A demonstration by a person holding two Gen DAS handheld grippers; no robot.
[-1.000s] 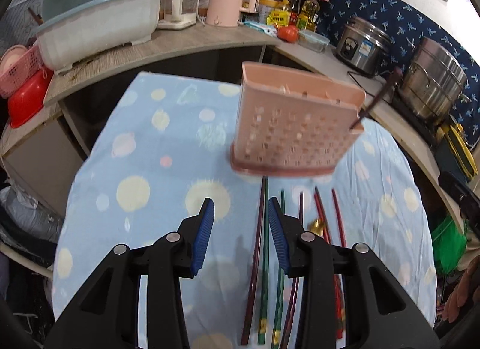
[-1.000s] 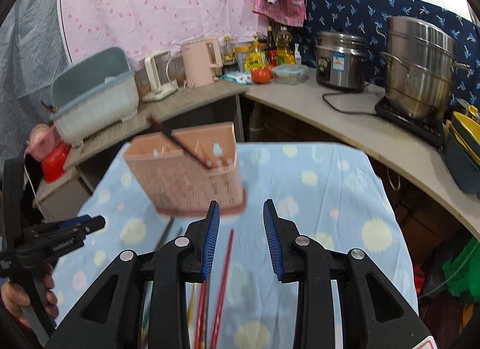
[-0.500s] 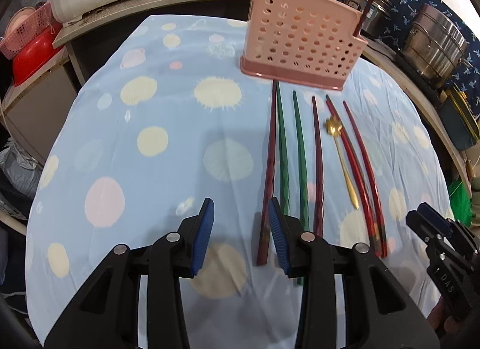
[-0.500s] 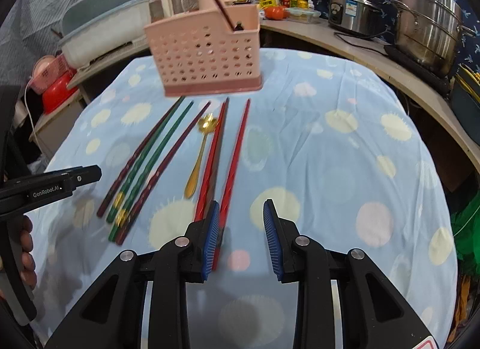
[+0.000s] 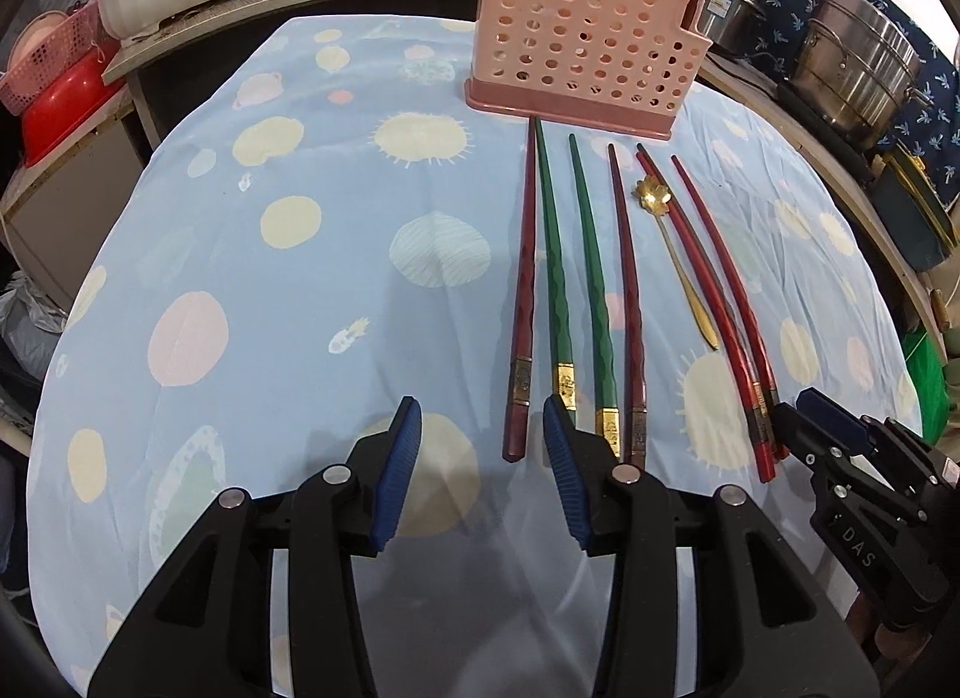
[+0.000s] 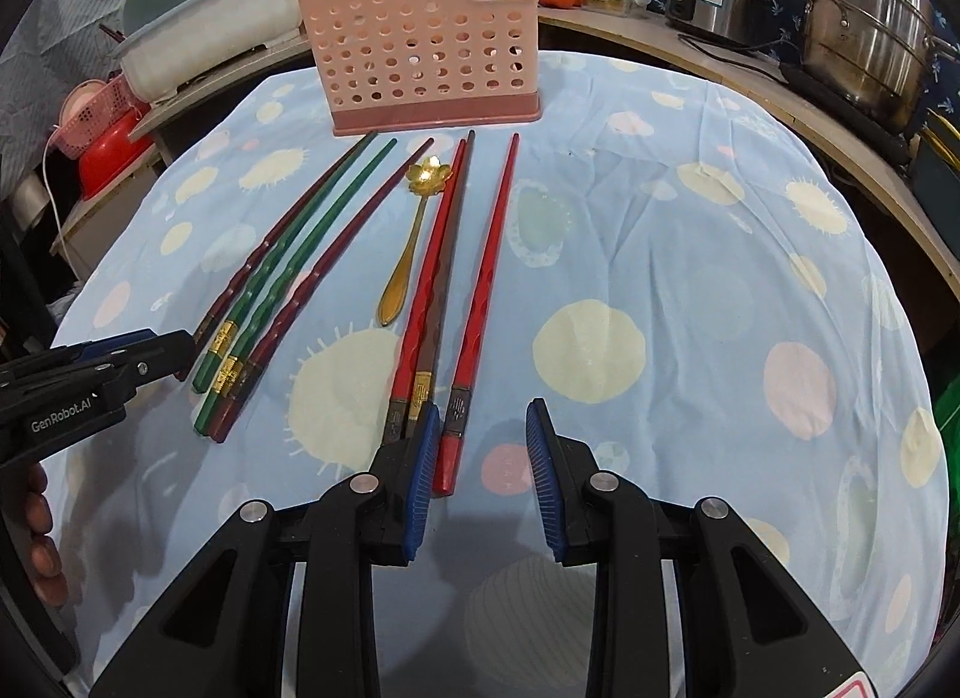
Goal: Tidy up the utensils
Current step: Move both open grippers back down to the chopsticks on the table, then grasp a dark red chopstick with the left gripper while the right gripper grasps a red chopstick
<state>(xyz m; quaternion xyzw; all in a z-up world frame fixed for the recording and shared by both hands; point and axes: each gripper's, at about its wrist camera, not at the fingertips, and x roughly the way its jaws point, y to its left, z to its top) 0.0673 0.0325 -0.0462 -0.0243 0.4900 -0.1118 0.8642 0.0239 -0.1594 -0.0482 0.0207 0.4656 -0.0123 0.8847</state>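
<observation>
Coming down toward the table, both my claws now hang low over the near ends of the utensils, in front of the pink holder (image 6: pixel 420 47); a second ago the holder filled my view, now it stands far behind the row. My left gripper (image 5: pixel 482 455) has just been opening, and the darkest red chopstick (image 5: pixel 521 332) ends between its jaws, not pressed; released, I judge. My right gripper (image 6: pixel 483 461) is released too, with the bright red chopstick (image 6: pixel 480 302) between its pads. The gold spoon (image 6: pixel 414 230) lies mid-row. Nothing is lifted yet; grasping comes next.
</observation>
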